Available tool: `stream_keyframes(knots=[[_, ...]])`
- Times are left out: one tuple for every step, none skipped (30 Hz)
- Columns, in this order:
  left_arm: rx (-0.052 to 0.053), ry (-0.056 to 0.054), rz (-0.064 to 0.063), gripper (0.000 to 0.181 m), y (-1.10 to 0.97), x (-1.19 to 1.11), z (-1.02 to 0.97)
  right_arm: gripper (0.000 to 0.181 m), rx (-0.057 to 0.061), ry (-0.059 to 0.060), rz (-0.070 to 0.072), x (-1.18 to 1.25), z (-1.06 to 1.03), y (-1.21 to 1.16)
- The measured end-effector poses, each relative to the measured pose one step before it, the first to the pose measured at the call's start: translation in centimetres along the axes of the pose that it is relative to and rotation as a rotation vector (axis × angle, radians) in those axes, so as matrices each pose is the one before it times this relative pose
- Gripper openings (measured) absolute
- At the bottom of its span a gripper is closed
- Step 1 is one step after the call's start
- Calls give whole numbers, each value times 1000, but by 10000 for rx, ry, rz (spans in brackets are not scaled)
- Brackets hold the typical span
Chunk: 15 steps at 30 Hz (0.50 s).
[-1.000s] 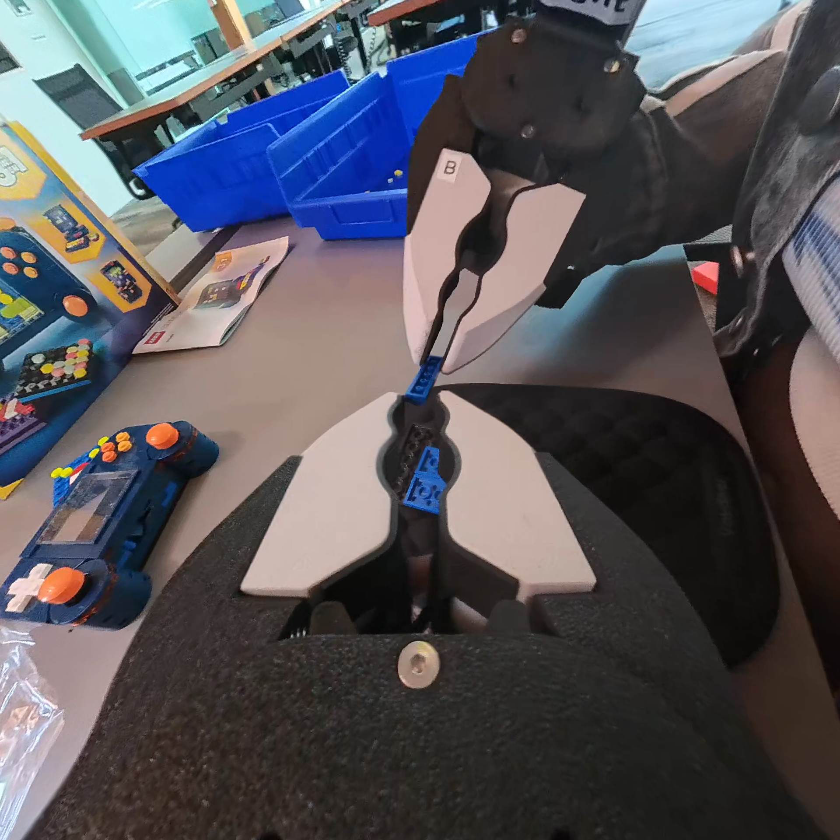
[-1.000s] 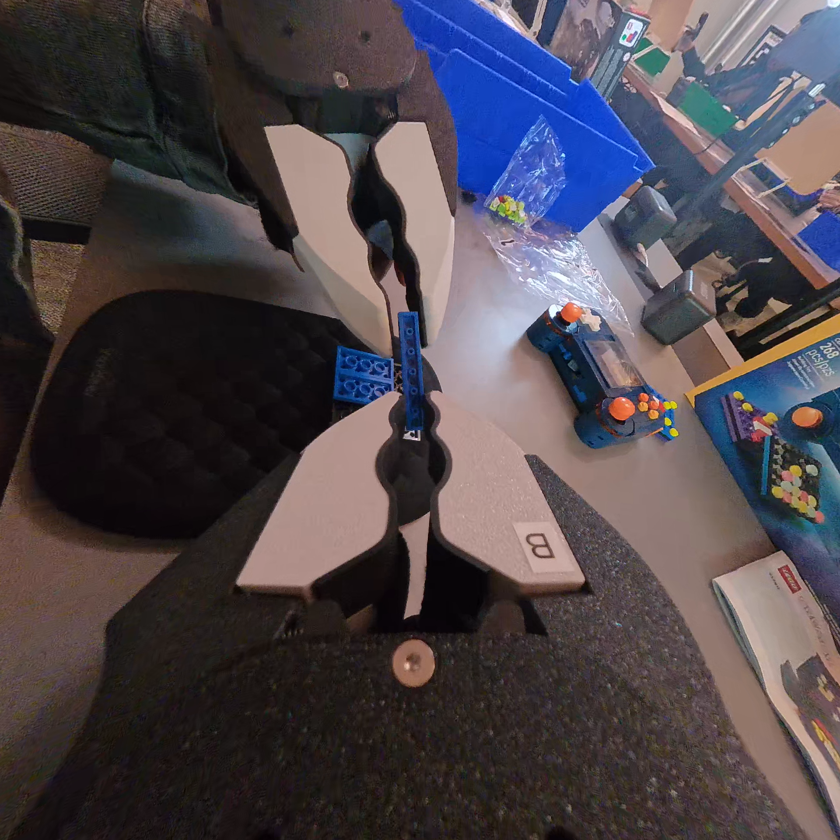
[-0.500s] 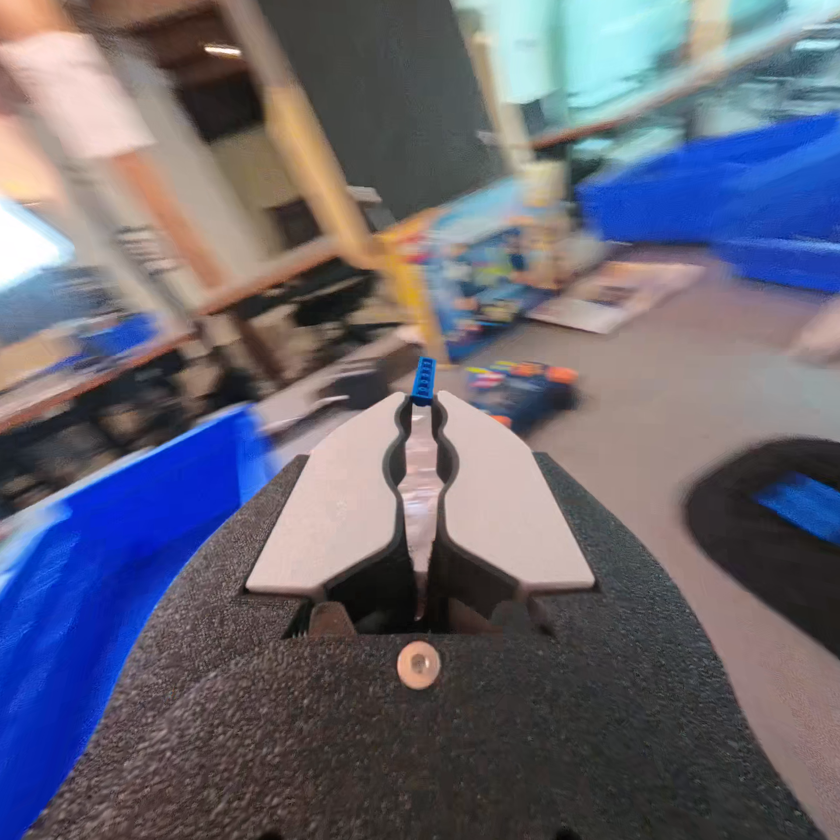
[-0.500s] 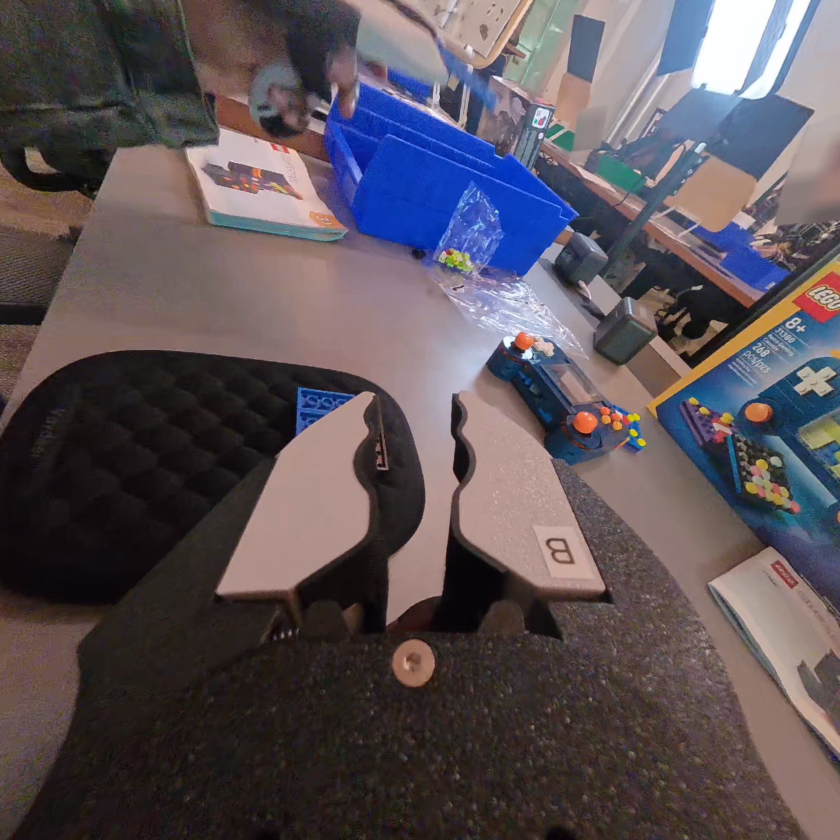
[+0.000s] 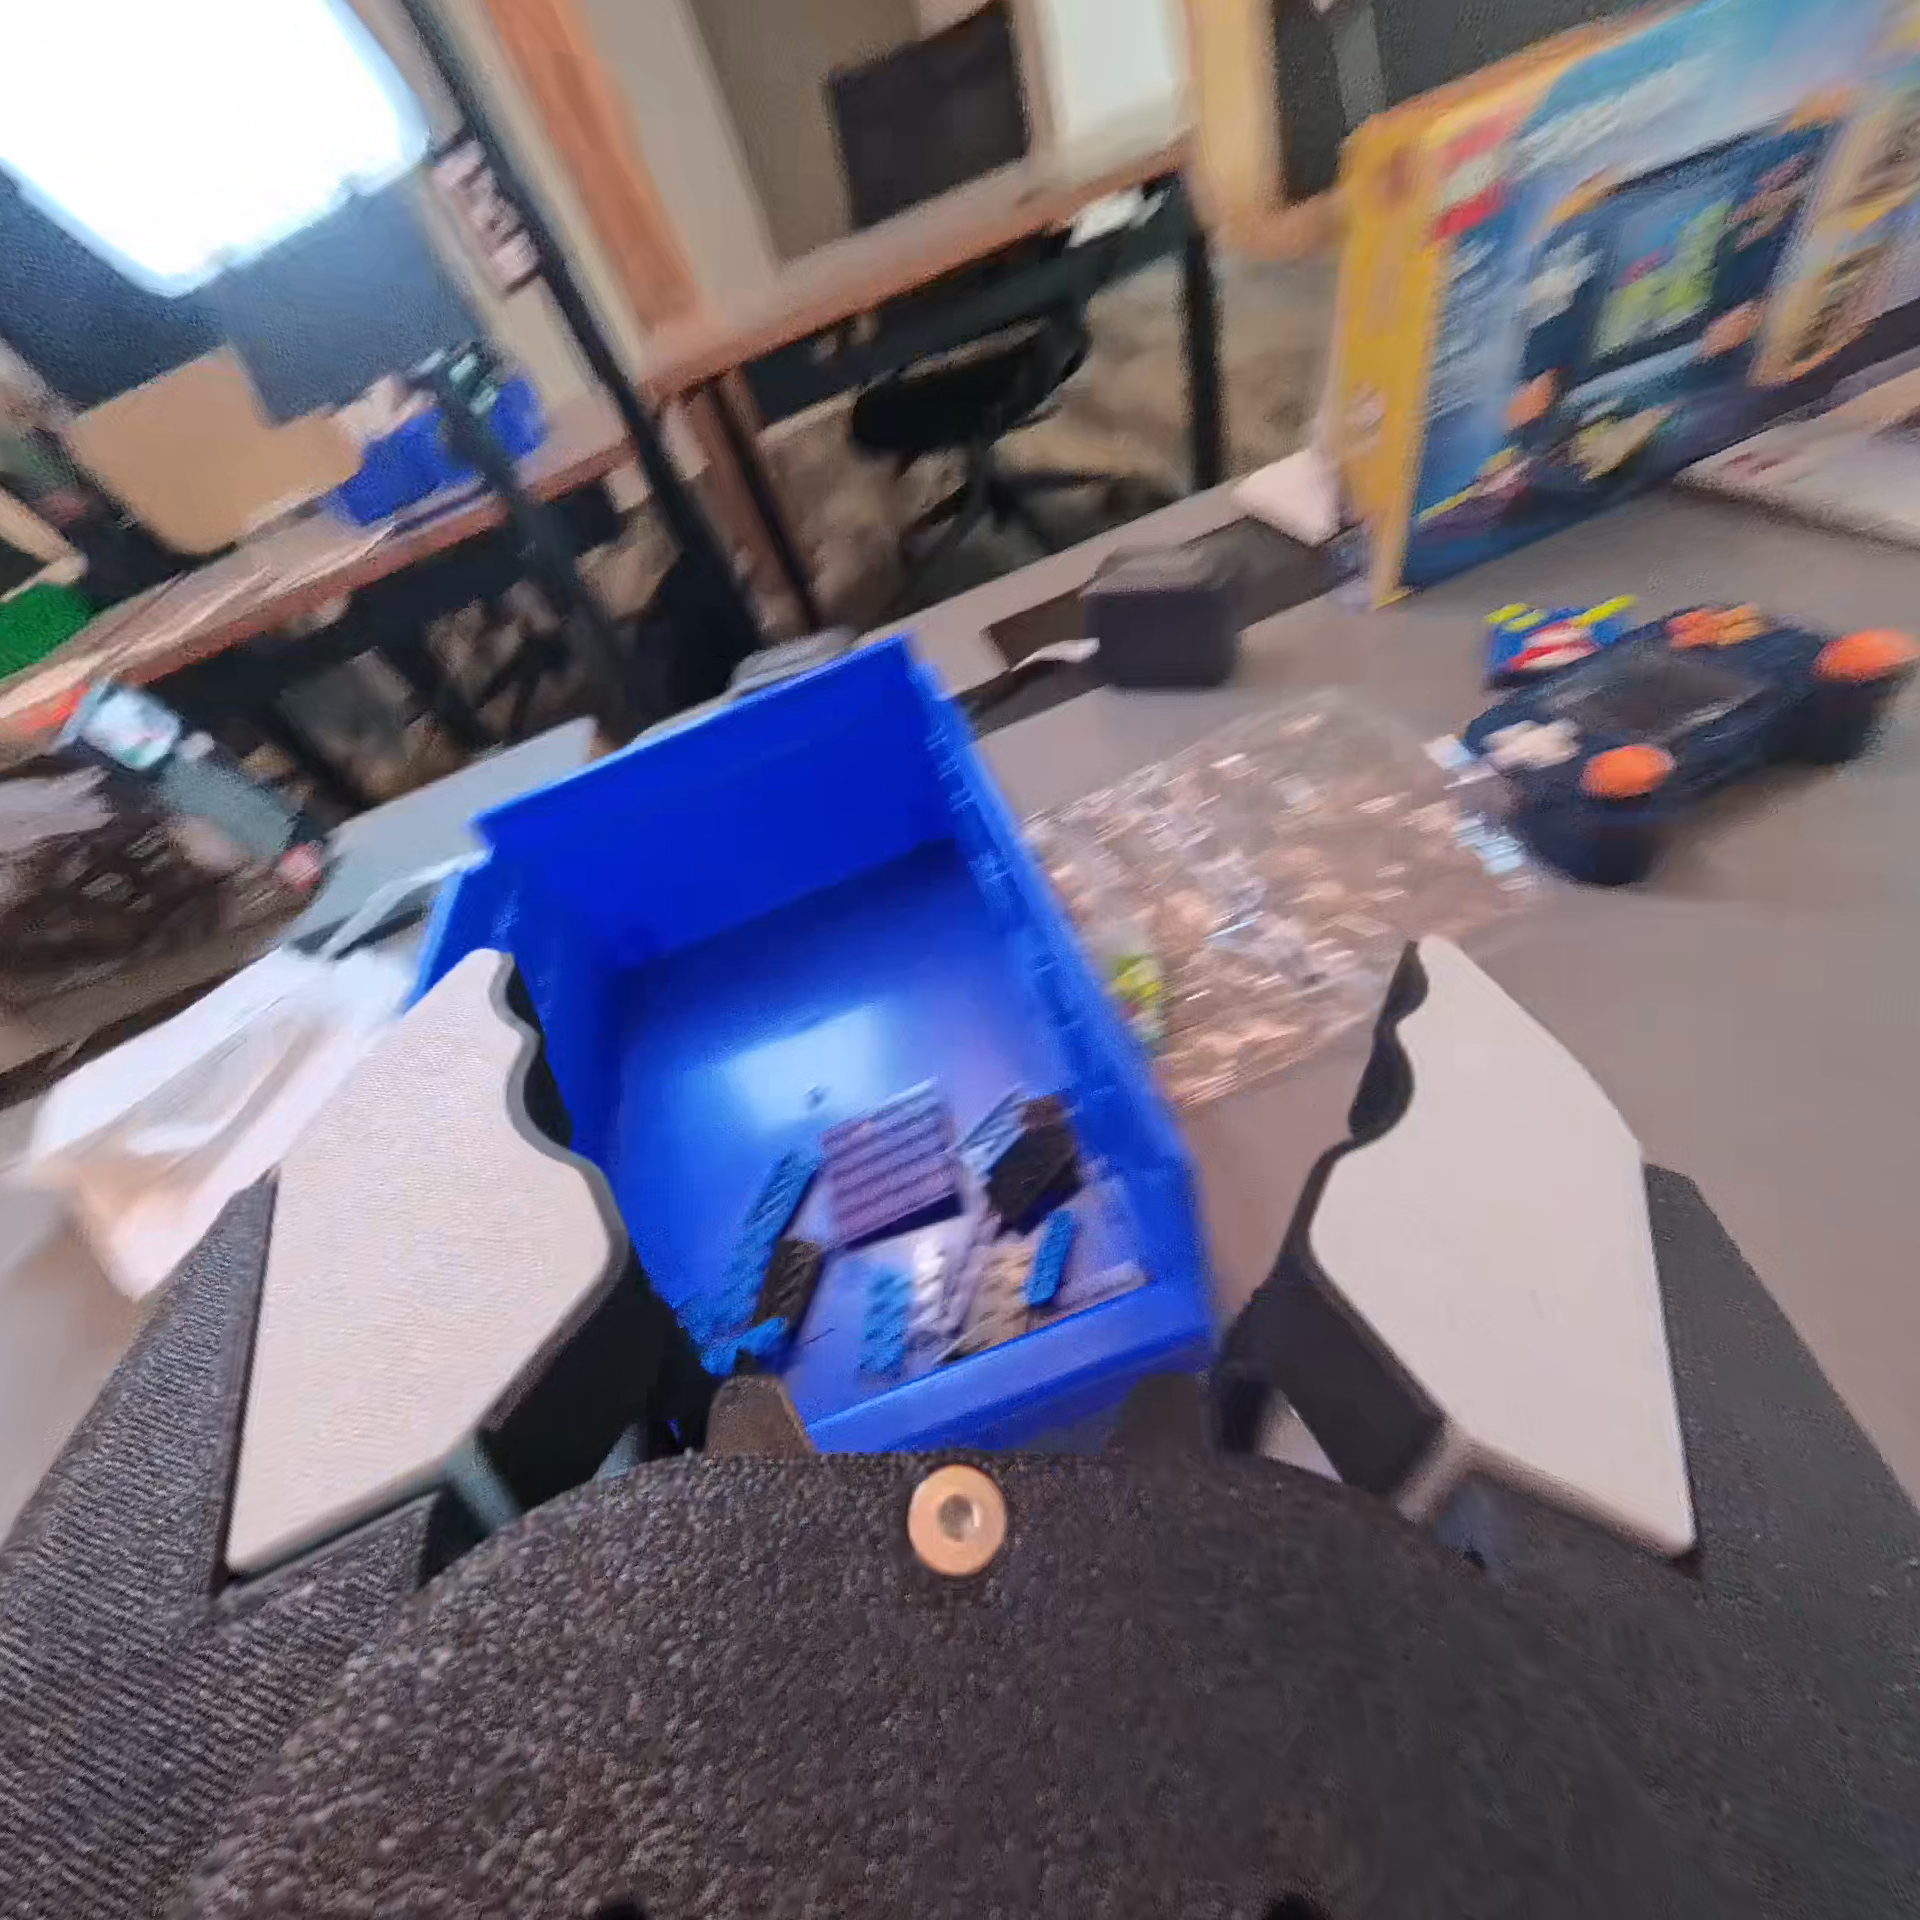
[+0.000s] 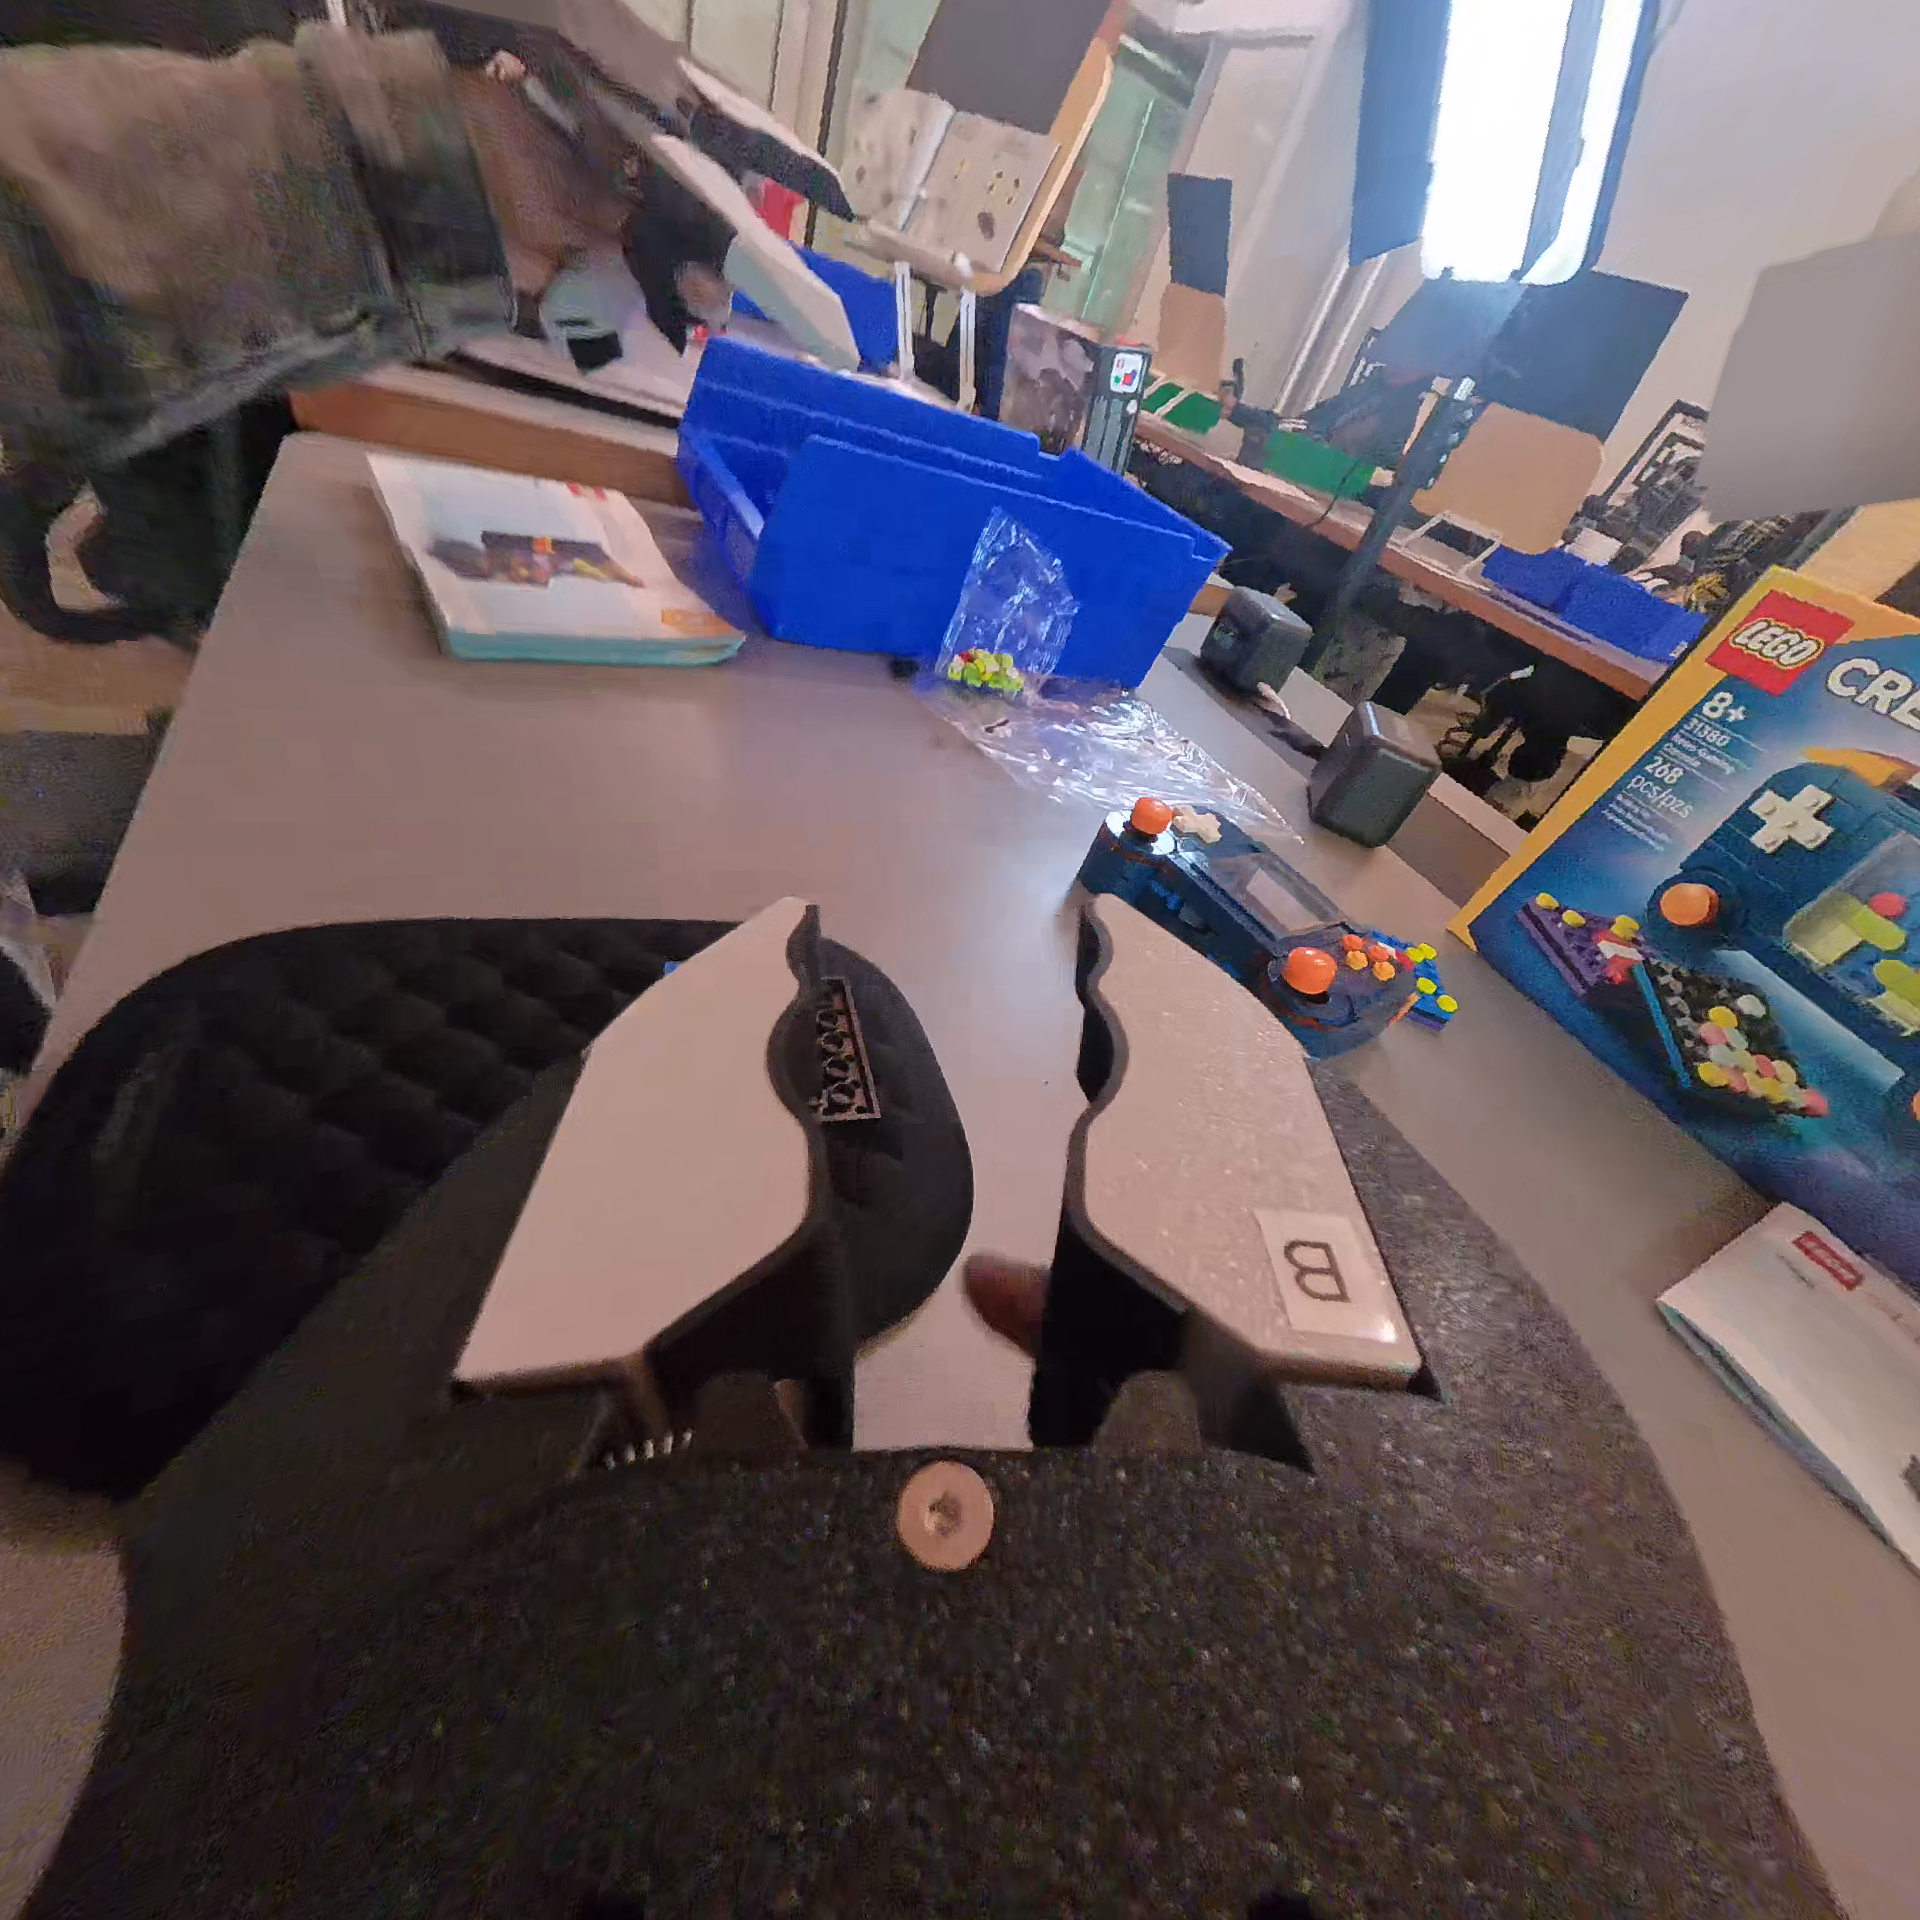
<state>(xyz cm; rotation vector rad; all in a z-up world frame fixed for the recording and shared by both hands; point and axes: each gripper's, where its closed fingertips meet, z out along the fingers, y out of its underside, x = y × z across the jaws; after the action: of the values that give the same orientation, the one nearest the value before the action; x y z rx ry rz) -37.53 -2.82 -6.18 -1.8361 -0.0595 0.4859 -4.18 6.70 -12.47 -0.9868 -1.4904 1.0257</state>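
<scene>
Two spread, empty grippers: left gripper (image 5: 956,1049) hangs over a blue bin (image 5: 831,914) of small rigid bricks (image 5: 914,1236), light, best pinched by edges; right gripper (image 6: 940,1023) nears a black plate (image 6: 847,1049) on a pad (image 6: 260,1122) at 10 o'clock

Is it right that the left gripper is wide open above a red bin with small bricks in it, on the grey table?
Not quite: the bin is blue, not red, as the left wrist view shows. The rest holds: the left gripper is wide open above it, small bricks lie in its bottom, and it stands on the grey table.
</scene>
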Motion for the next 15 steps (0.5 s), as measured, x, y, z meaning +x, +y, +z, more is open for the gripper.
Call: stream_keyframes(knots=[[398, 782, -93, 147, -913, 2078, -137, 62, 216, 75, 474, 338, 12, -173], [407, 842, -126, 146, -868, 2285, -43, 77, 195, -68, 372, 163, 76, -179], [343, 665, -70, 146, -729, 2116, 81, 90, 221, -160, 300, 4, 99, -234], [277, 708, 47, 146, -531, 2272, 205, 100, 208, -271, 227, -189, 124, -209], [118, 861, 191, 146, -240, 2573, 293, 103, -21, -121, 249, -2, 58, 11], [-24, 634, 260, 146, -22, 2274, 490, 108, -171, -115, 271, -1, 84, 152], [-82, 444, 248, 144, 110, 1989, 672, 114, -198, -257, 218, -233, 111, 132], [-117, 600, 214, 141, 231, 2212, 796, 114, -266, -371, 124, -410, 102, 228], [-99, 676, 94, 136, 294, 2295, 960, 111, -408, -387, 90, -435, 137, 472], [-252, 690, 59, 131, 548, 2223, 1058, 108, -579, -408, 84, -475, 184, 740], [-256, 666, 64, 126, 586, 2073, 1148, 101, -721, -356, 85, -408, 248, 985], [-295, 703, 75, 118, 642, 1960, 1138, 92, -787, -367, 46, -426, 308, 1089], [-331, 821, 148, 115, 626, 1919, 1058, 89, -663, -339, -11, -429, 392, 924], [-126, 481, 120, 110, 279, 1160, 1040, 86, -528, -134, -63, -198, 420, 736], [-47, 94, 131, 105, 97, 355, 889, 77, -441, -68, -206, -132, 355, 519]])
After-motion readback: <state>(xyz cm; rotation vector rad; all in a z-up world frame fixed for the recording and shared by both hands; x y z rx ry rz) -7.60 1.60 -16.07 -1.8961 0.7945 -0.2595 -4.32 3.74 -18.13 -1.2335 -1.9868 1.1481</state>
